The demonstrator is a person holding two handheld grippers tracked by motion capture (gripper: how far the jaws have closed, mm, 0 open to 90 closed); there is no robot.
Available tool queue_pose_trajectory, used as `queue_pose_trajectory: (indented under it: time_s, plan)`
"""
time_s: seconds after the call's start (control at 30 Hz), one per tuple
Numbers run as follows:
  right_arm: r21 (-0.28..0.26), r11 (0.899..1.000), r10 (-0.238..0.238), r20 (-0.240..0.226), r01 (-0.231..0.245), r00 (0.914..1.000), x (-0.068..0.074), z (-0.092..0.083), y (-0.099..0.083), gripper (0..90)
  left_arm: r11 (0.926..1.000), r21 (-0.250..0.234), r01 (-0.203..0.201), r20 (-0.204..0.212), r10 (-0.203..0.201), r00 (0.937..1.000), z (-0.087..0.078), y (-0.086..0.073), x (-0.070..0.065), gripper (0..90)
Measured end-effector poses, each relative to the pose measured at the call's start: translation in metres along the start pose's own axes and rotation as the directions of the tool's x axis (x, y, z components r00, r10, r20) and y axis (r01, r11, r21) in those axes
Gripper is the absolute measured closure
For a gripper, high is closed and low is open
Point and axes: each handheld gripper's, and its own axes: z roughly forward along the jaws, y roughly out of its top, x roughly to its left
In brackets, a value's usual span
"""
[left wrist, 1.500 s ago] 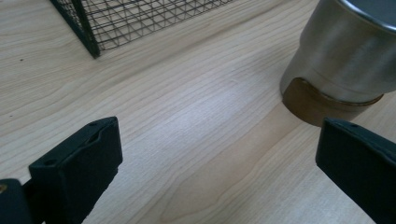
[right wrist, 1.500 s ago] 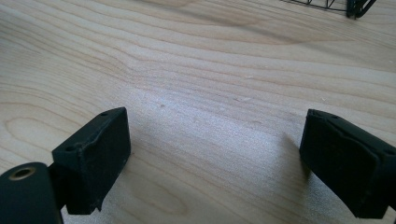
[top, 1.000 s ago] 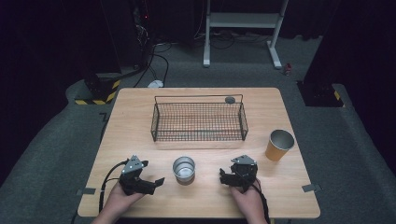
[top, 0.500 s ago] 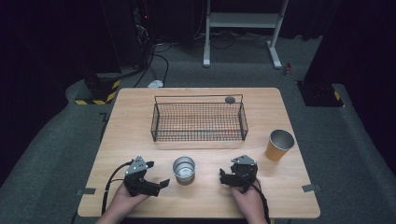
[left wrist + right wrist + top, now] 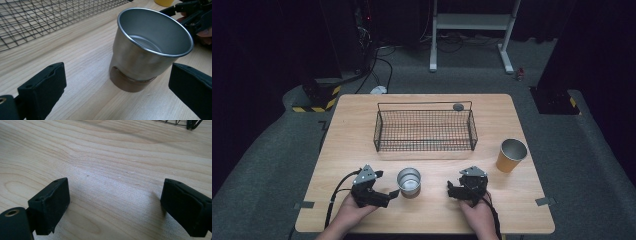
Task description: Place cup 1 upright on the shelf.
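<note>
A small steel cup (image 5: 408, 181) stands upright and empty on the wooden table (image 5: 362, 125), near its front edge. My left gripper (image 5: 388, 183) lies just left of it and points at it. In the left gripper view the cup (image 5: 150, 50) stands just ahead of my left gripper (image 5: 117, 78), in line with the gap. The jaws have just been closing a little, and both pads stand clear of the cup's wall. To the right of the cup rests my right gripper (image 5: 452, 189). The right gripper (image 5: 118, 197) is open over bare wood.
A black wire basket (image 5: 424, 131) sits mid-table behind the cup, with a small dark round thing (image 5: 458, 106) at its far rim. A tan paper cup (image 5: 511, 155) stands at the right. A hand holds each gripper at the front edge.
My left gripper has slid a little to the right, closer to the steel cup. The right gripper and the cup have stayed where they were.
</note>
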Motion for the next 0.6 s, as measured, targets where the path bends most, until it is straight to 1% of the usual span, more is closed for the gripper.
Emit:
queue_pose_trajectory:
  time_s: [0.13,0.23,0.3,0.33,0.4,0.47,0.6]
  plan:
    - [0.001,1.0,0.001,0.0,-0.001,1.0,0.0,0.0,0.0,8.8,0.9998,-0.001,-0.02,0.007,0.02,0.9998,0.004,0.0,-0.005,1.9]
    - [0.0,1.0,0.0,0.0,0.0,1.0,0.0,0.0,0.0,8.7,0.9996,0.002,-0.027,0.003,0.027,0.9996,0.005,0.0,-0.007,1.9]
    - [0.0,1.0,0.0,0.0,0.0,1.0,0.0,0.0,0.0,8.7,0.9993,0.022,-0.029,0.015,0.029,0.9995,0.008,0.001,-0.01,1.9]
    - [0.0,1.0,0.0,0.0,0.0,1.0,0.0,0.0,0.0,8.7,0.9988,0.024,-0.043,0.01,0.042,0.9991,0.008,0.001,-0.01,2.0]
    - [0.0,1.0,0.0,0.0,0.0,1.0,0.0,0.0,0.0,8.7,0.9984,0.026,-0.05,0.011,0.05,0.9987,0.009,0.0,-0.011,2.0]
    - [0.001,1.0,0.001,0.0,-0.001,1.0,0.0,0.0,0.0,8.7,0.9983,0.019,-0.054,0.002,0.054,0.9985,0.009,0.0,-0.011,2.1]
    - [0.0,1.0,0.0,0.0,0.0,1.0,0.0,0.0,0.0,8.7,0.9986,0.006,-0.052,0.004,0.052,0.9986,0.01,0.001,-0.012,3.3]
